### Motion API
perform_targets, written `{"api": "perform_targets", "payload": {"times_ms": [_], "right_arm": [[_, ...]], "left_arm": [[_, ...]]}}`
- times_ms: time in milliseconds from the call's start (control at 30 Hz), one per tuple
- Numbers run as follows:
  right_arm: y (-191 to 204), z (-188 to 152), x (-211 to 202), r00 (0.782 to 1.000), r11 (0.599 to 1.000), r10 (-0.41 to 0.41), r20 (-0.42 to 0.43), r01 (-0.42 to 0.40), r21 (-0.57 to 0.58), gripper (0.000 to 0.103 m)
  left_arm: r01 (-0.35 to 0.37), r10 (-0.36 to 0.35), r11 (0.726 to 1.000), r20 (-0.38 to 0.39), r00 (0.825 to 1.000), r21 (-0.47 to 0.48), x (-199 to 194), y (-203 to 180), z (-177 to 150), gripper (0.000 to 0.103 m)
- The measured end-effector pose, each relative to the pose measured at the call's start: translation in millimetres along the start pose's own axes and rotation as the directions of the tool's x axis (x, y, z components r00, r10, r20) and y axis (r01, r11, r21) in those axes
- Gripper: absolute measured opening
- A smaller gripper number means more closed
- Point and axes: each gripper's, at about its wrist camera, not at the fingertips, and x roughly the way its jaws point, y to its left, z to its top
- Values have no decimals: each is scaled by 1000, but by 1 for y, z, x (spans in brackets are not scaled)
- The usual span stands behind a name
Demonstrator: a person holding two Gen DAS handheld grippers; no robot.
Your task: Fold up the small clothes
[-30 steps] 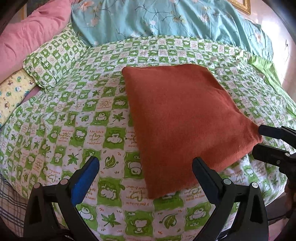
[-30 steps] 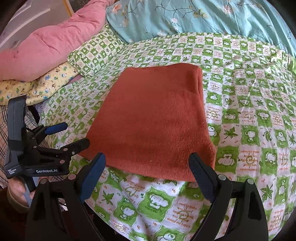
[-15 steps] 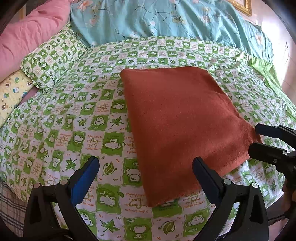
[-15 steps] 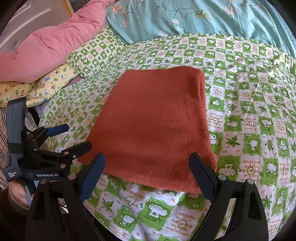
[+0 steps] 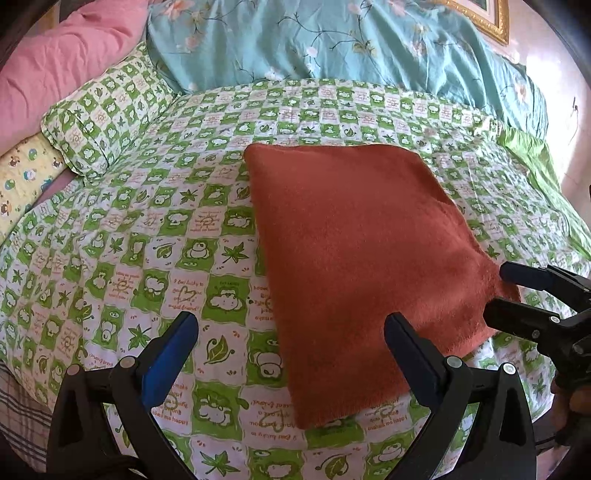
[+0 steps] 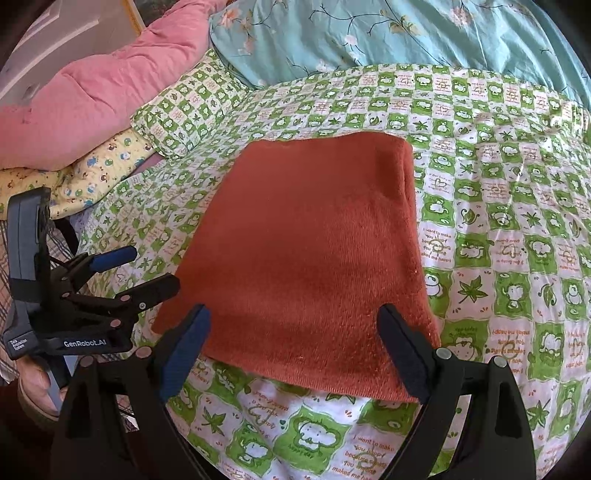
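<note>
**Folded cloth on the bed, both grippers wide and empty**

Left wrist view: the rust-red cloth [image 5: 354, 266] lies folded flat on the green checked bedspread [image 5: 147, 236], its near corner reaching toward the camera. The left gripper [image 5: 291, 354] hangs over the bedspread with its fingers spread wide and nothing between them; the right finger overlaps the cloth's near edge in the picture, though contact cannot be judged. At the cloth's right corner the right gripper [image 5: 517, 295] comes in from the side, its fingers parted on either side of that corner, not clamped. Beyond the cloth lies a blue flowered quilt [image 5: 332, 40]; to the cloth's far left sit a green checked pillow [image 5: 107, 110], a pink quilt [image 5: 62, 59] and a yellow pillow [image 5: 26, 173].

Right wrist view: the right gripper [image 6: 295, 350] is spread wide over the cloth's [image 6: 306, 251] near edge, holding nothing. Left of the cloth, the left gripper [image 6: 144, 269] stands open beside its corner. The pink quilt [image 6: 96, 96] and blue flowered quilt [image 6: 406, 33] lie beyond.
</note>
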Motion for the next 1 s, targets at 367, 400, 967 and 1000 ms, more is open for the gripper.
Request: {"api": "perform_targets", "payload": {"times_ms": [367,400,967,1000], "right_arm": [[-2,3,3,1000,1000,1,4,-1,7,91],[-2,3,3,1000,1000,1,3,-1,8,91],[-7,7,5,1000,1000,4,1,-4,19,91],[-7,7,6,1000,1000,6,1,-6,19,91]], "left_arm": [[-1,1,1000,-3,1000,-10,2,3,3,101],[-2,2,1000,-3,1000,-10,2,3,3,101],[4,-4,1000,-11,1000,-21,8,2,8,101],[4,-4,1000,-10,1000,-21,8,2,8,101]]}}
